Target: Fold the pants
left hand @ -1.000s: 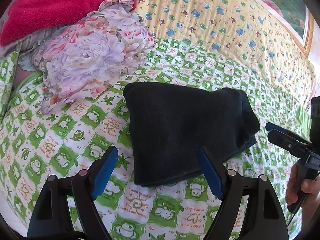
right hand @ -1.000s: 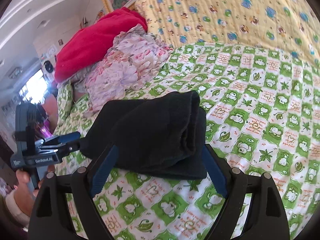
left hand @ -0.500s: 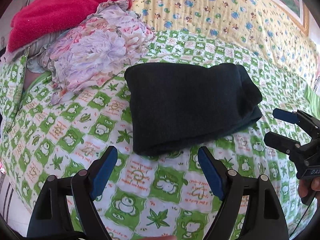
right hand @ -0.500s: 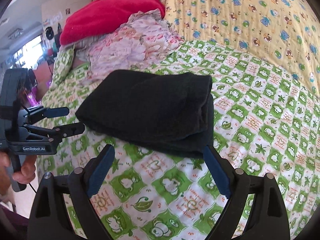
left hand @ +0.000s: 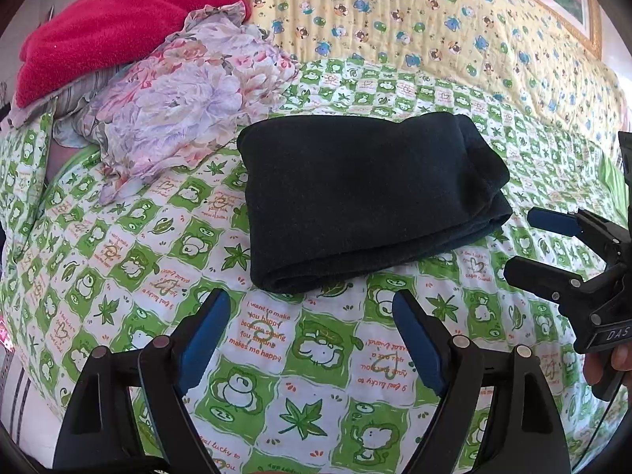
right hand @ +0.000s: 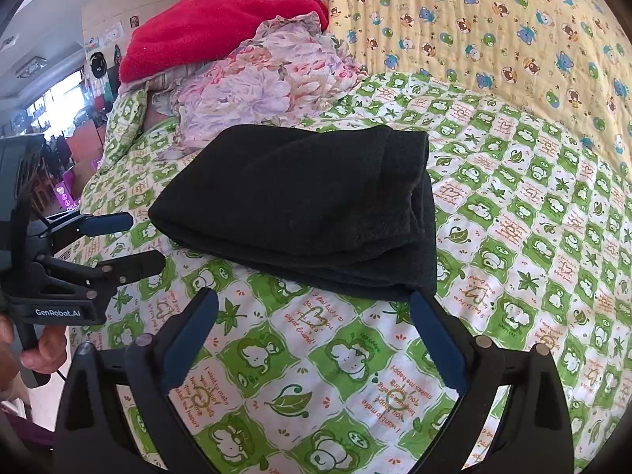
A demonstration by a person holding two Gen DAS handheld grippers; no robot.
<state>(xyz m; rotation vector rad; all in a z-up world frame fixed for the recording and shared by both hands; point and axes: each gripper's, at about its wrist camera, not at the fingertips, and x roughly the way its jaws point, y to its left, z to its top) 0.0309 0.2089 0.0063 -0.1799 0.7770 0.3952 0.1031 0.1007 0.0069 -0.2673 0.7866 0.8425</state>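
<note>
The black pants lie folded into a thick rectangle on the green frog-print bedspread; they also show in the right wrist view. My left gripper is open and empty, just short of the near edge of the pants. My right gripper is open and empty, just short of the pants' layered end. The right gripper also shows at the right of the left wrist view, and the left gripper at the left of the right wrist view. Neither touches the pants.
A crumpled floral cloth and a red blanket are piled behind the pants at the left. A yellow bear-print quilt rises at the back. The bed's edge drops off at the left.
Both grippers have drawn back from the pants, which lay between their fingers a second ago. The pants now rest flat on the bedspread, clear of both.
</note>
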